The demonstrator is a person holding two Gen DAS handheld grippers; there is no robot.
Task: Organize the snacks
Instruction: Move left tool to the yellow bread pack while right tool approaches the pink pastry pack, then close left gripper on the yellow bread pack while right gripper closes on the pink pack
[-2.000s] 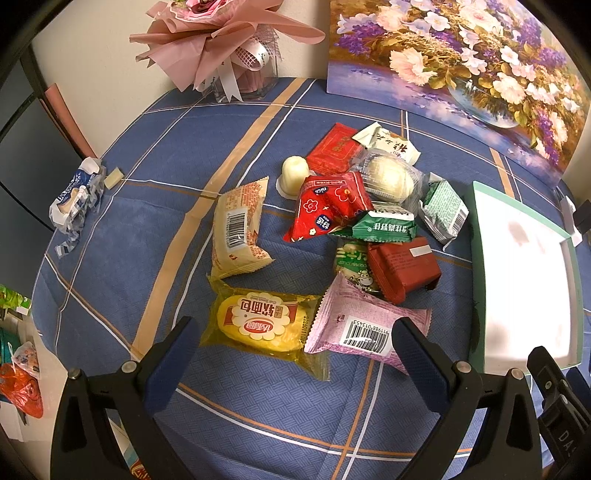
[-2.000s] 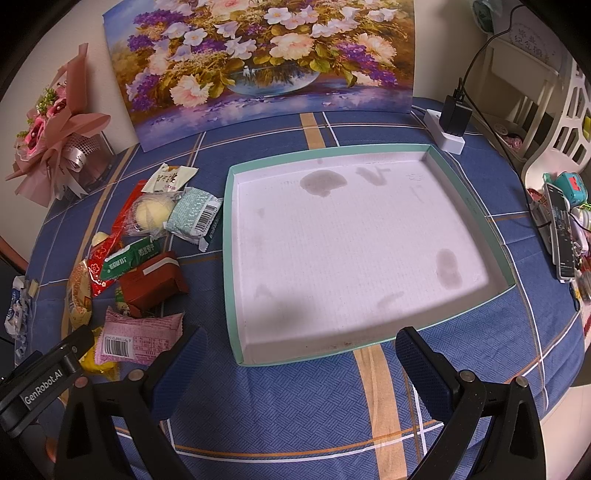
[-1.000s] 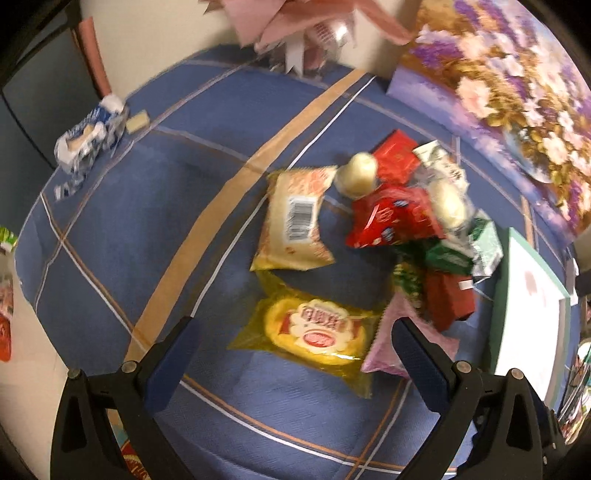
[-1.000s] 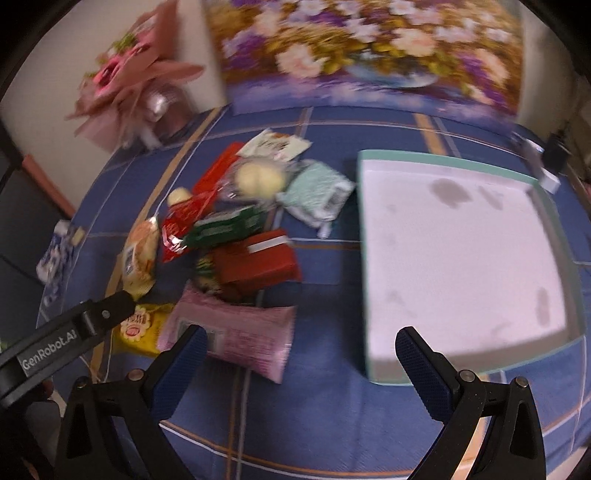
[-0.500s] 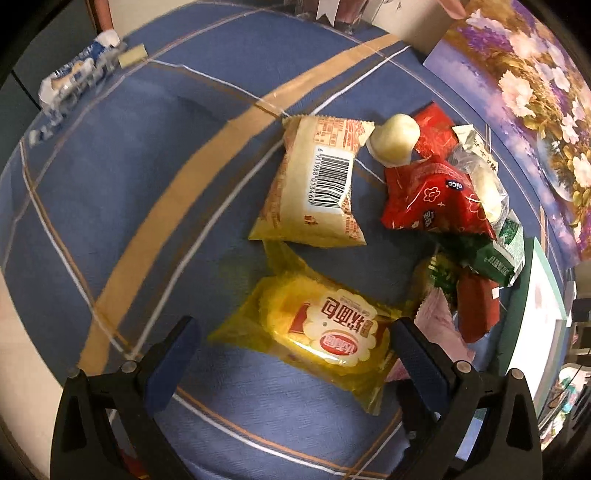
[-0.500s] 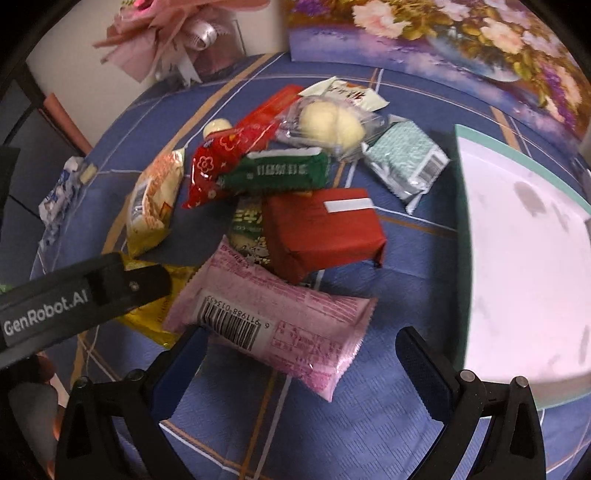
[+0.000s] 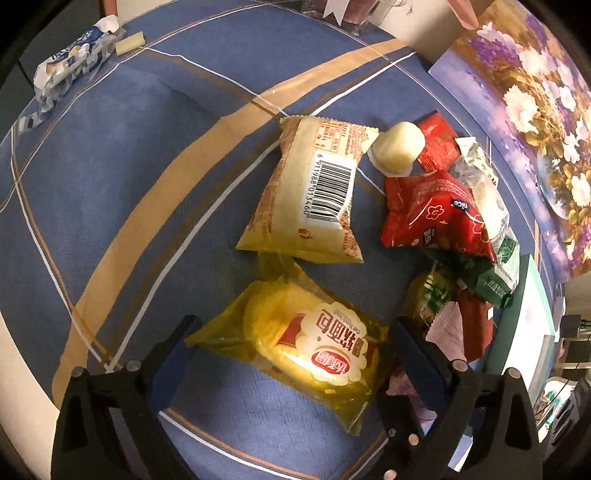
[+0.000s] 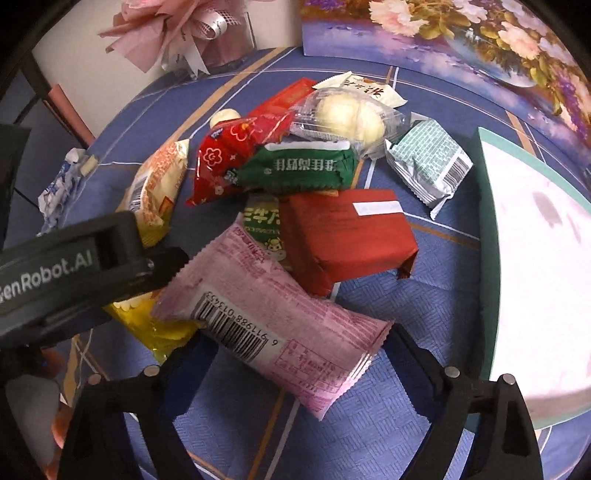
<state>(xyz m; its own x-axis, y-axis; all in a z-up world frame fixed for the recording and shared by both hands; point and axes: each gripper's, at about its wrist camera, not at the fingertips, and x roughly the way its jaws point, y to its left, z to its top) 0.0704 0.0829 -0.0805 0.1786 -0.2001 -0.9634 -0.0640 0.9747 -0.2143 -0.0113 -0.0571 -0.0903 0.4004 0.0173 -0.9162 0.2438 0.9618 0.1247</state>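
We see the snacks heaped on a blue checked surface (image 7: 110,155). Nearest the left claw (image 7: 291,354) lies a yellow bun pack (image 7: 306,347); its ends sit between the spread fingers, which flank it with no visible grip, so this claw is released. Behind the pack lies a cream pack (image 7: 314,195), barcode up, just touching it. To the right we find a jelly cup (image 7: 397,147) and a red bag (image 7: 432,218).

The right claw (image 8: 295,354) is likewise released, its fingers standing wide on either side of a pink pack (image 8: 273,314), which lies barcode up. The pink pack partly covers a small green-and-cream sachet (image 8: 264,229) and meets a red box (image 8: 347,240). Beyond these we note a green bar (image 8: 299,168), a clear-wrapped bun (image 8: 343,118) and a pale green pack (image 8: 428,166).

A tray (image 8: 484,258) with a teal rim stands at the right, beside the heap and apart from the red box. At the far edge of the surface lean a flower painting (image 8: 443,33) and a pink bouquet (image 8: 173,29). A blue-and-white wrapper (image 7: 70,66) lies well apart at the left.
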